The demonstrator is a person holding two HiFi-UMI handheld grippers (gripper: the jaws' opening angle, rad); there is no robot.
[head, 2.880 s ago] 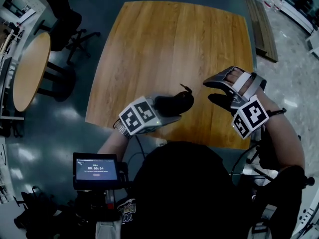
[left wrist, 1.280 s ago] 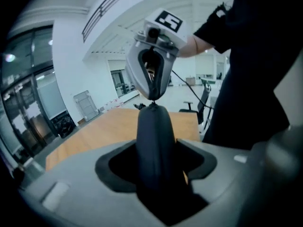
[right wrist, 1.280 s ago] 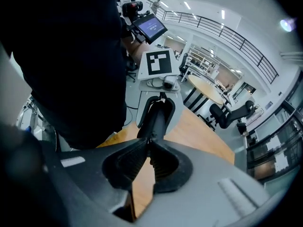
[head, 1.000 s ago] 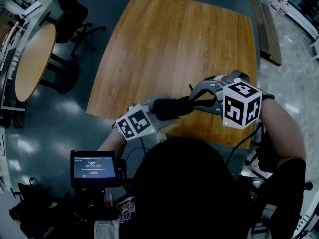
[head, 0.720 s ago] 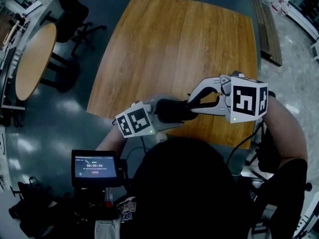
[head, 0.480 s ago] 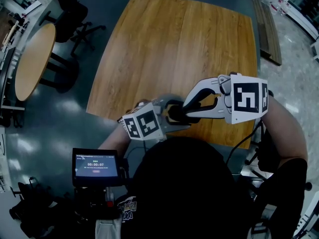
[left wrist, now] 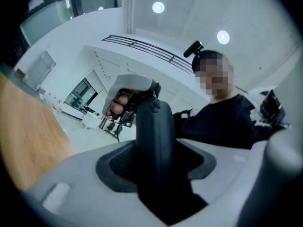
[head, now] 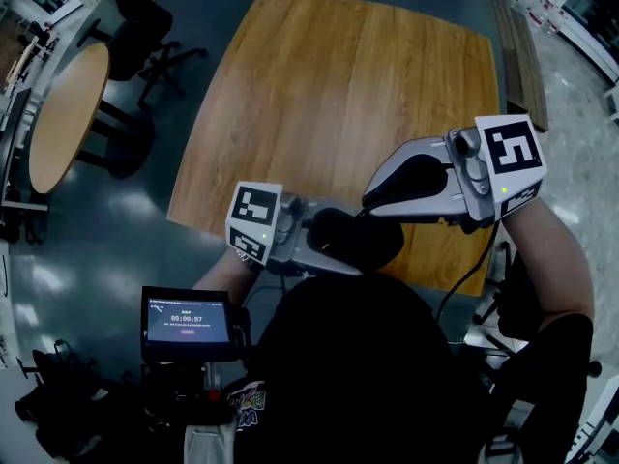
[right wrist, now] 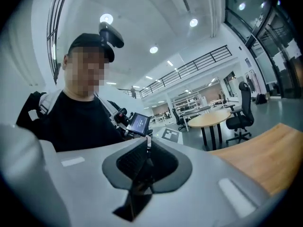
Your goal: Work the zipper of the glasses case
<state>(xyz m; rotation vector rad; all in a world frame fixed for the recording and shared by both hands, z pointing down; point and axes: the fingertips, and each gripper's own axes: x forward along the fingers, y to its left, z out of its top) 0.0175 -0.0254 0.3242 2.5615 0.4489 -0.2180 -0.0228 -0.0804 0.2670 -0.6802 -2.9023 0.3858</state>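
Observation:
The black glasses case (head: 353,240) is held in the air over the near edge of the wooden table (head: 319,85), close to the person's chest. My left gripper (head: 319,245) is shut on it from the left; its jaws have just been closing a little on the case. In the left gripper view the case (left wrist: 154,122) stands upright between the pads. My right gripper (head: 372,206) reaches in from the right, shut at the case's right end. In the right gripper view a thin dark zipper pull (right wrist: 142,174) sits pinched between its pads.
A small screen (head: 186,325) hangs at the person's front. A round table (head: 58,124) and office chairs (head: 135,37) stand to the left on the dark floor. A wooden bench (head: 513,56) lies at the right.
Both grippers have risen with the case off the table toward the person and rolled over. The right gripper, apart and open at first, has come in and shut at the case's end.

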